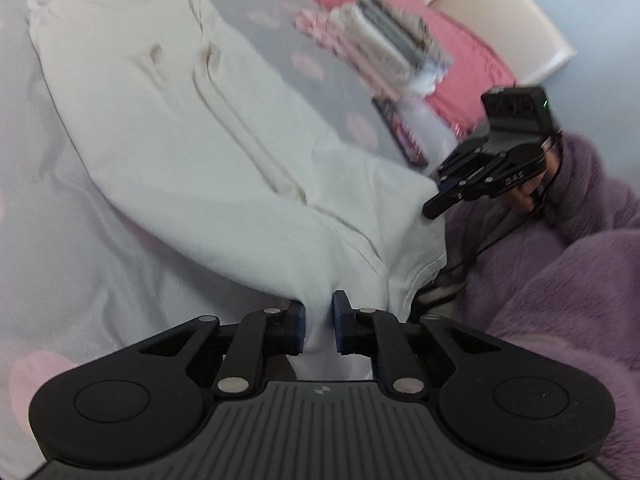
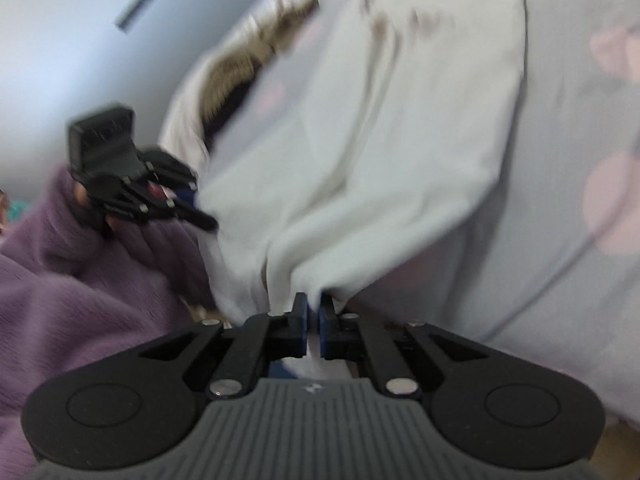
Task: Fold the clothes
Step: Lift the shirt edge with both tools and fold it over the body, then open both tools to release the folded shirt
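Cream shirt (image 1: pixel 192 140) lies spread on the bed (image 1: pixel 80 280), its near edge pinched in both our grippers: left gripper (image 1: pixel 319 326) and right gripper (image 2: pixel 314 324) nearly closed on bunched cloth. Uneven pulling could skew the fold.

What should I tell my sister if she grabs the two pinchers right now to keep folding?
Left gripper: shut on the near edge of the white garment.
Right gripper: shut on the same edge, further along.
The garment lies stretched out over the bedsheet, its far end flat and its near end lifted by both grippers.
A stack of folded clothes sits on the pink pillow beyond it.
Done: both corners are gripped.
Left: probably carry the near edge over to the far end, then fold again and stack it.
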A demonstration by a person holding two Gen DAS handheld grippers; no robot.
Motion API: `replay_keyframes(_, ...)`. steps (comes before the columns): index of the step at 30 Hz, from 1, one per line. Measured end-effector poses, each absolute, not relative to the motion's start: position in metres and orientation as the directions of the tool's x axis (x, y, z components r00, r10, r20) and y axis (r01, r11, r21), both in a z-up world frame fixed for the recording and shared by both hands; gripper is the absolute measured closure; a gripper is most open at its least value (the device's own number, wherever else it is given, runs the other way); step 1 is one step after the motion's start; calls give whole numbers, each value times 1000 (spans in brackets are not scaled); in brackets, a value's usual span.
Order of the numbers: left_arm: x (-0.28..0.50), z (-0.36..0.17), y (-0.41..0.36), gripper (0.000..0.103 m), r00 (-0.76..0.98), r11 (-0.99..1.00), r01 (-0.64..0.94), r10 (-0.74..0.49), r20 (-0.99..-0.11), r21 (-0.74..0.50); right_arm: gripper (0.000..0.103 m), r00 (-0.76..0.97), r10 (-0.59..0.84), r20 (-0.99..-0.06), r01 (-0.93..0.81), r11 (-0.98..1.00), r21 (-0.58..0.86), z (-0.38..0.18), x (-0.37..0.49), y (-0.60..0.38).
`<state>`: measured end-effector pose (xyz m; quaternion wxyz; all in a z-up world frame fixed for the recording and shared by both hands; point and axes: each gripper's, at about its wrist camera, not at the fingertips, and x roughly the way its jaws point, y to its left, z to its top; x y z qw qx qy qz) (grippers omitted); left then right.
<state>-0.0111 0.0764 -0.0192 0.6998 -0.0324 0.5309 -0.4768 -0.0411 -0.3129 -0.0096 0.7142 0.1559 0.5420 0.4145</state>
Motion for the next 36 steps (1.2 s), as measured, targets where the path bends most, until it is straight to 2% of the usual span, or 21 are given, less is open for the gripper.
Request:
replay_keyframes(6,18,-7,96,92,78,564,575,-759,-647,-592,97,220,776,-592,-403,624,669,10,-11,-330)
replay_keyframes(12,62,-12,95,92,171,620,511,-752,-636,-595,97,321,725,-610,-363,689,628,19,33,-329)
replay_keyframes(23,127,-48,83,91,250,739,399,-658,-711,-543,95,395,625,-674,-263,779,568,-11,107,-311)
replay_keyframes(25,131,-55,79,90,253,756,379,-639,-726,-533,91,400,604,-689,-254,796,549,-18,111,-307)
replay_keyframes(28,130,-59,79,83,255,773,374,-616,-745,-512,83,414,577,-704,-240,815,527,-25,111,-302)
replay_keyframes(31,124,-55,78,75,268,775,377,-616,-741,-508,65,431,564,-705,-251,825,507,-23,103,-293)
replay_keyframes(32,120,-52,78,68,278,775,381,-616,-737,-504,57,438,556,-706,-260,830,492,-21,99,-289)
replay_keyframes(33,114,-48,78,60,297,782,387,-608,-736,-489,56,447,546,-708,-271,837,475,-18,94,-286)
replay_keyframes(35,101,-39,78,58,349,803,402,-578,-738,-439,42,490,508,-708,-291,862,415,-12,78,-279)
replay_keyframes(36,93,-34,79,58,381,817,408,-558,-737,-407,39,518,487,-703,-301,873,383,-9,69,-276)
